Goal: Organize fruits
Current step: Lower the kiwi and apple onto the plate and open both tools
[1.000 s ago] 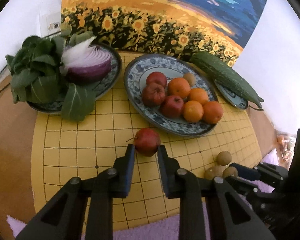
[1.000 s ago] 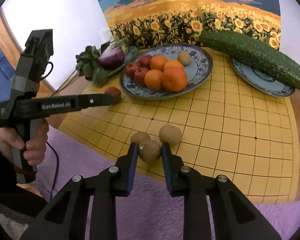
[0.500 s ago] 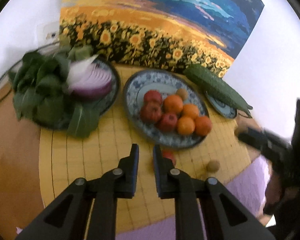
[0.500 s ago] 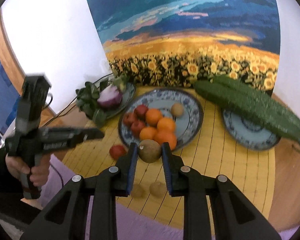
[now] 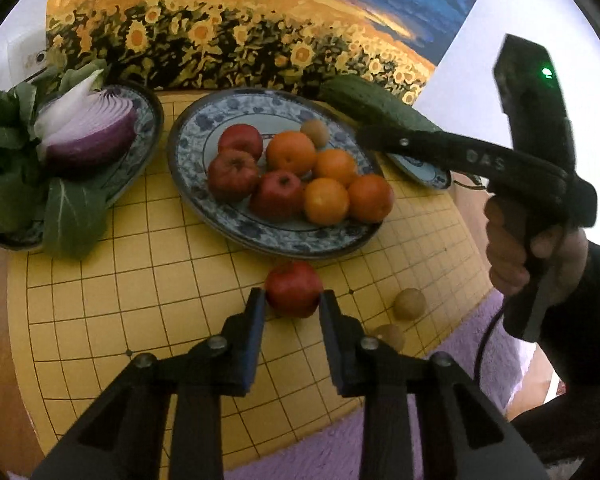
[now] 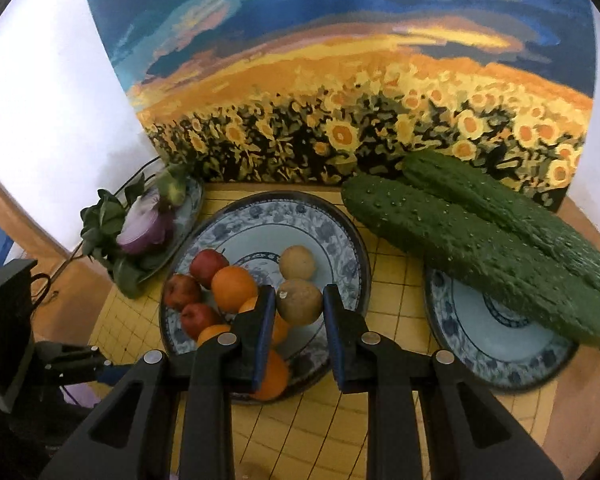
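Note:
A red apple rests on the yellow grid board, just in front of the blue-patterned fruit plate. My left gripper has its jaws opening, with the apple between the fingertips. The plate holds three apples, several oranges and a brown kiwi. My right gripper is shut on another kiwi, held in the air over that plate. Two more kiwis lie on the board to the apple's right. A hand holds the right gripper's handle.
At the left, a plate carries a halved red onion and leafy greens. Two cucumbers lie across a small plate at the right. A sunflower painting stands behind. Purple fleece borders the board's near edge.
The right gripper lifted a kiwi off the board and carried it up over the fruit plate. The left gripper's jaws narrowed, then widened, and now flank the apple.

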Action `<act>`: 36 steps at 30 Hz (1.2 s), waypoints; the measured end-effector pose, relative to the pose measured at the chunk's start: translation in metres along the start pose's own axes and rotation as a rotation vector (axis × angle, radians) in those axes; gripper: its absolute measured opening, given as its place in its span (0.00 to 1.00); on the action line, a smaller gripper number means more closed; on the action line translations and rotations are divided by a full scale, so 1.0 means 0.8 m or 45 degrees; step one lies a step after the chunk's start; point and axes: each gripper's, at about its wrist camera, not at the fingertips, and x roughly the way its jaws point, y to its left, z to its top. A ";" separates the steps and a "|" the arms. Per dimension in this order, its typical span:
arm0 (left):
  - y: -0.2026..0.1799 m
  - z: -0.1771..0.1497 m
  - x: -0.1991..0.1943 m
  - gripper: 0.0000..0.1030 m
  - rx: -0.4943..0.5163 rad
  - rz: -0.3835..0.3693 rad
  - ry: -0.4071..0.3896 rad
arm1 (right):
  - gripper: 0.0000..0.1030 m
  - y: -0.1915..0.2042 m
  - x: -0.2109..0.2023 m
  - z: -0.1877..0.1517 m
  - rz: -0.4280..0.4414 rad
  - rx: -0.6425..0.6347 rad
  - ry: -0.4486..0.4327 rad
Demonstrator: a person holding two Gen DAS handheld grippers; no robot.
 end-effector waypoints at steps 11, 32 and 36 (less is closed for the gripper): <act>-0.005 0.025 -0.041 0.27 -0.003 0.066 -0.111 | 0.25 -0.022 0.028 -0.003 0.056 0.052 0.060; 0.007 0.048 -0.001 0.26 -0.024 0.154 -0.078 | 0.25 -0.031 0.051 0.010 0.199 0.145 0.100; 0.003 0.052 0.001 0.27 -0.020 0.156 -0.063 | 0.26 -0.029 0.048 0.008 0.163 0.111 0.103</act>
